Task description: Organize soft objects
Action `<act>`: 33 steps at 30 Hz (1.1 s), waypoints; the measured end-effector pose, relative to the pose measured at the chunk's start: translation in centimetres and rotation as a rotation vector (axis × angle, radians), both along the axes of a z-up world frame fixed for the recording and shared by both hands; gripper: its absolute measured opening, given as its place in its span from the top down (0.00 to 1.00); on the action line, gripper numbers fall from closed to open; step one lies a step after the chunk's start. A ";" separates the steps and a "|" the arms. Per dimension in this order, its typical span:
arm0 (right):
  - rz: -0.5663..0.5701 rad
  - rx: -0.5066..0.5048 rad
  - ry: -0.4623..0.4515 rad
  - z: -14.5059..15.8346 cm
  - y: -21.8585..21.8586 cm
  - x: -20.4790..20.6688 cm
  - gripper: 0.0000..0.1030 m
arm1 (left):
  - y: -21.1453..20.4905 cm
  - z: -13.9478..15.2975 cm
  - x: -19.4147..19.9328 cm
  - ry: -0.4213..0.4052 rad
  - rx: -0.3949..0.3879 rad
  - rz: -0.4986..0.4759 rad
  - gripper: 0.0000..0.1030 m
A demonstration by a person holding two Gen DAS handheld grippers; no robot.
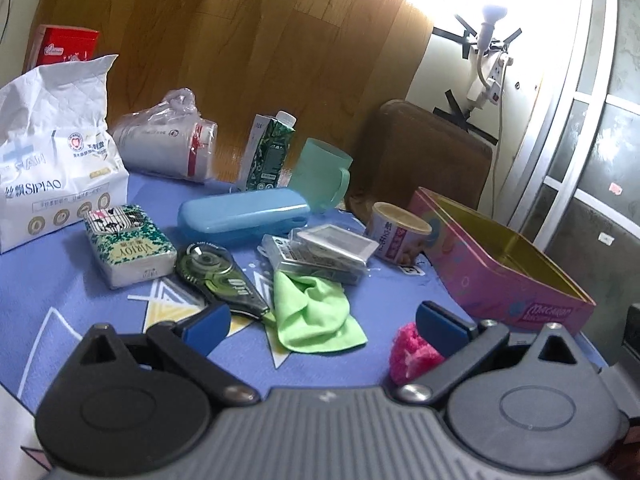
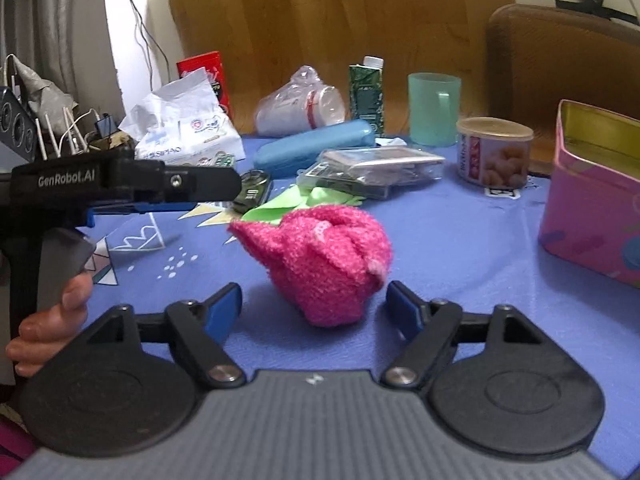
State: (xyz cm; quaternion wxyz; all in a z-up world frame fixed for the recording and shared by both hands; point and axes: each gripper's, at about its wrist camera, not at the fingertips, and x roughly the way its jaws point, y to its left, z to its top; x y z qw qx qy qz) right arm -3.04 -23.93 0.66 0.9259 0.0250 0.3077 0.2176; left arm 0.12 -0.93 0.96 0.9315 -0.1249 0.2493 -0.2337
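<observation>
Now the right gripper sits low over the blue tabletop with its jaws spread wide, and the fluffy pink sock ball lies just ahead between the blue pads, not yet touched; that looks like a line-up for a squeeze on something that will give easily. The left gripper is wide too, holding nothing, and hovers facing the crumpled green cloth, which lies beside the correction tape and against the clear plastic case. Off to the right stands the open pink tin, empty as far as can be seen, and probably the place meant for both soft pieces. Hard clutter crowds the far side, so a low, straight approach seems wise.
</observation>
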 end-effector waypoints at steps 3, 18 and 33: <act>0.002 0.016 0.003 0.0 -0.2 -0.1 0.19 | -0.1 0.0 0.1 -0.003 0.000 -0.005 0.01; 0.002 0.011 -0.014 0.0 -0.2 -0.4 0.35 | -0.7 0.2 -0.4 -0.037 -0.002 -0.098 0.01; -0.007 -0.007 -0.025 0.0 0.0 -0.5 0.35 | -1.1 0.2 -0.9 -0.046 0.011 -0.127 0.01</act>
